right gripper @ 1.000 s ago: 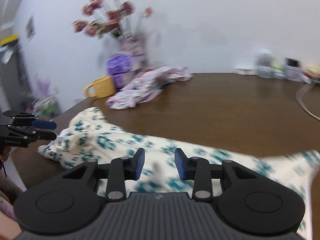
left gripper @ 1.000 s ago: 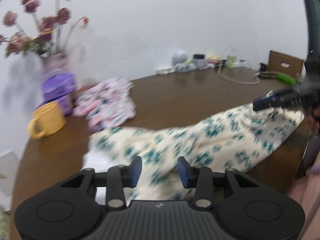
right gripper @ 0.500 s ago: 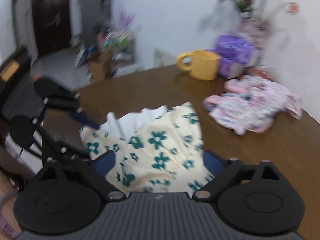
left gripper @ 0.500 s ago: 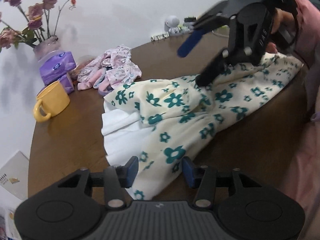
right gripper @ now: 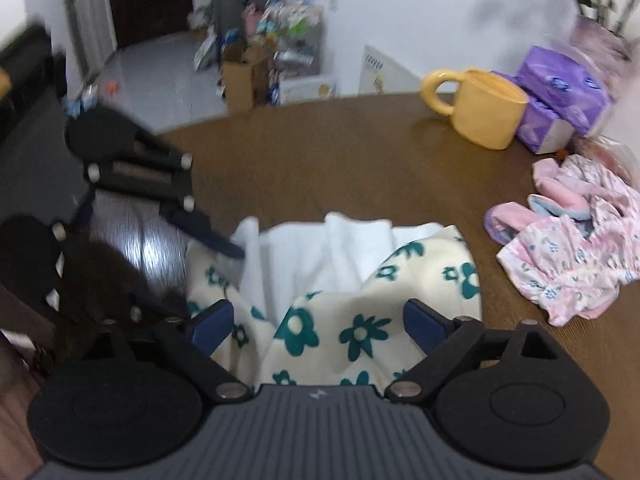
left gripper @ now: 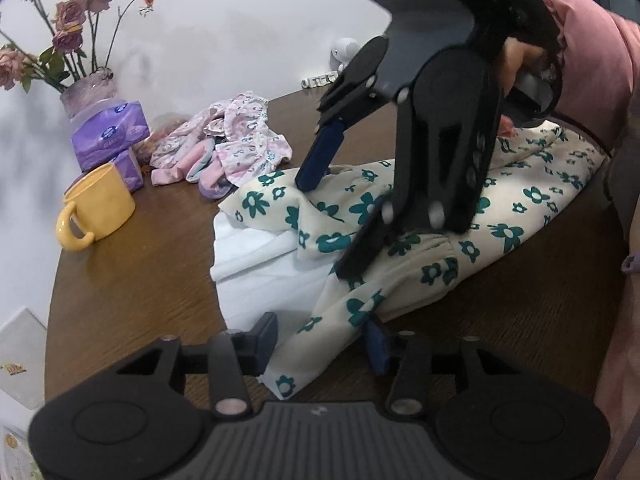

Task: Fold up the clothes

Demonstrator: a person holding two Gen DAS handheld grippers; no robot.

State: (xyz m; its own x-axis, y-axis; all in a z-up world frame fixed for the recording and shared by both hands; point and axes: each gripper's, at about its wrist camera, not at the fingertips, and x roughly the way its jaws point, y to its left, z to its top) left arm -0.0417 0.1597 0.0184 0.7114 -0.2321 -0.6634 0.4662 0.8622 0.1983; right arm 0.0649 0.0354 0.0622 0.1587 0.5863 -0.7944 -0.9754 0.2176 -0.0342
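A cream garment with teal flowers (left gripper: 440,216) lies across the brown table (left gripper: 140,280), its white lining (left gripper: 256,264) showing at the left end. My left gripper (left gripper: 323,342) is open at the near edge, with a corner of the garment lying between its fingers. My right gripper (left gripper: 326,228) hangs over the bunched left end, jaws wide apart, one blue finger (left gripper: 320,156) above the cloth and one on it. In the right wrist view the right gripper (right gripper: 319,325) straddles the folded cloth (right gripper: 360,304), and the left gripper (right gripper: 196,276) sits at the left.
A heap of pink floral clothes (left gripper: 236,144) lies behind the garment. A yellow mug (left gripper: 100,208), purple tissue packs (left gripper: 108,136) and a vase of flowers (left gripper: 88,88) stand at the back left. A person's pink sleeve (left gripper: 592,60) is at the right.
The right gripper swung over to the garment's left end and its jaws spread wide. The left gripper dropped to the near edge, over a corner of the cloth. The garment's left end has bunched up.
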